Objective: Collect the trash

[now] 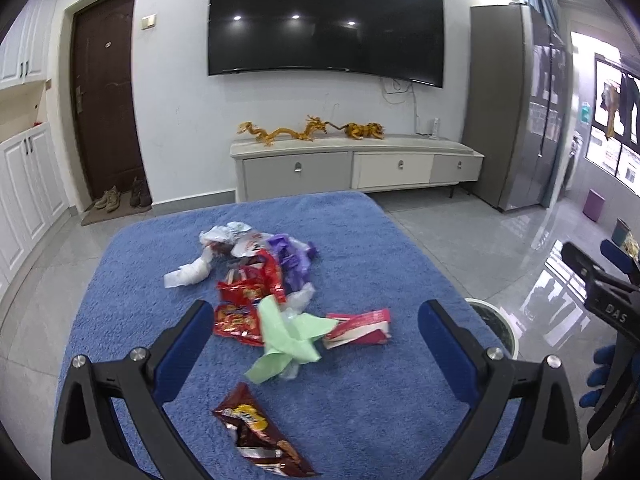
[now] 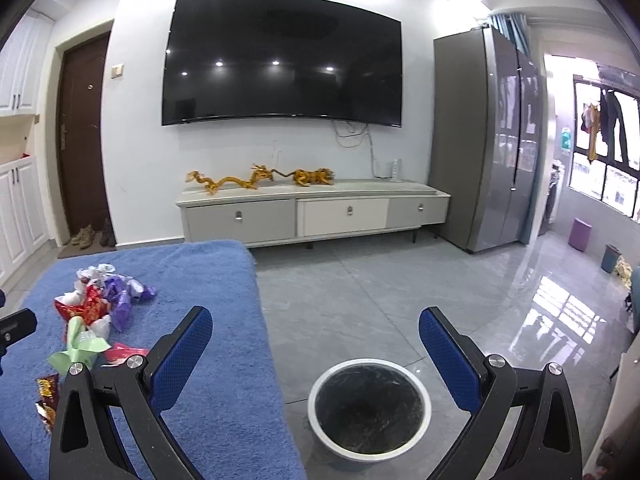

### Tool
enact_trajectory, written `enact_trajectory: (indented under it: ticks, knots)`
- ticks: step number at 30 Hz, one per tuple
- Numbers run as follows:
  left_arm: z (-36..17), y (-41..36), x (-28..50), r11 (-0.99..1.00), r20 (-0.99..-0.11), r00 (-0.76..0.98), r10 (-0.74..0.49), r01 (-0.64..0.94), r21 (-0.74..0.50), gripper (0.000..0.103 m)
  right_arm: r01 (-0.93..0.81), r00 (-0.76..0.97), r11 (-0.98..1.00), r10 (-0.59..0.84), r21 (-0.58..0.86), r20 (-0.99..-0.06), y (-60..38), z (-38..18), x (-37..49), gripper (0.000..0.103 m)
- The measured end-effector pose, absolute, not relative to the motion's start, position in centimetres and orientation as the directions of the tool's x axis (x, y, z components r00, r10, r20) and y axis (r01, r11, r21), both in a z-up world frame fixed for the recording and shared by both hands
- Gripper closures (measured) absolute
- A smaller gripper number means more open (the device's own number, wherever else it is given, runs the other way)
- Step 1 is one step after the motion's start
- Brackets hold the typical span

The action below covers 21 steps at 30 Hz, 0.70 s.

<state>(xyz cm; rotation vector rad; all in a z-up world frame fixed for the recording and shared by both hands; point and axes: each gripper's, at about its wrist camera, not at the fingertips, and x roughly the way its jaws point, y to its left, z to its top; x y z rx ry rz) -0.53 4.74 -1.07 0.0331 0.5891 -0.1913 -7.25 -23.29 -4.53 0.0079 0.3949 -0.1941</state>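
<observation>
Left tool (image 1: 316, 320) spread wide, empty, hovering above blue fluffy tabletop (image 1: 380, 412). Between its blue-padded fingers (image 1: 188, 344), left to right: red crinkled snack packet (image 1: 236, 320), pale green crumpled plastic wrapper (image 1: 288, 340) overlapping that packet's right edge, then red-and-white flattened carton (image 1: 358, 328) touching the green wrapper's tip. Nearer the camera, apart from the pile, dark brown foil wrapper with yellow print (image 1: 258, 436). Farther back, white twisted tissue (image 1: 188, 274) at the left, silver-white crumpled foil (image 1: 230, 236) behind it, purple crumpled plastic bag (image 1: 292, 256) at the right, all heaped together. Right tool (image 2: 316, 320) also spread wide and empty, held off the tabletop's right edge above the grey tiled floor. Below and between its fingers, round white-rimmed trash bin with dark liner (image 2: 370, 410), standing on the floor just beside the tabletop. Contents of the bin not discernible.
</observation>
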Motion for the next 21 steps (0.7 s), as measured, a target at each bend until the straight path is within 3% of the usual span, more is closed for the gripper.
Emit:
enact_trajectory:
  ticks: [6,12,18,21]
  knots:
    - [-1.4,9.3,0.2,0.995,-0.565,0.819,-0.097,0.094,-0.035,0.001,0.066,0.87,0.995,-0.092,-0.072,-0.484,-21.2,-5.4,-5.5,0.0]
    - [-3.3,15.2,-0.2,0.998,-0.614,0.788,-0.049,0.018,-0.057,0.001,-0.08,0.835,0.996,0.052,-0.027,-0.548,-19.0,-6.8,-3.9,0.0]
    - [-6.7,15.9,-0.9,0.966,-0.702,0.667,-0.25,0.117,-0.233,0.001,-0.27,0.739,0.963,0.203,-0.007,-0.643,-15.6,-8.9,-1.4,0.0]
    - [-8.1,14.0,-0.5,0.958,-0.738,0.613,-0.283,0.144,-0.248,0.002,-0.384,0.684,0.923,0.266,-0.025,-0.68,-12.9,-10.0,0.3,0.0]
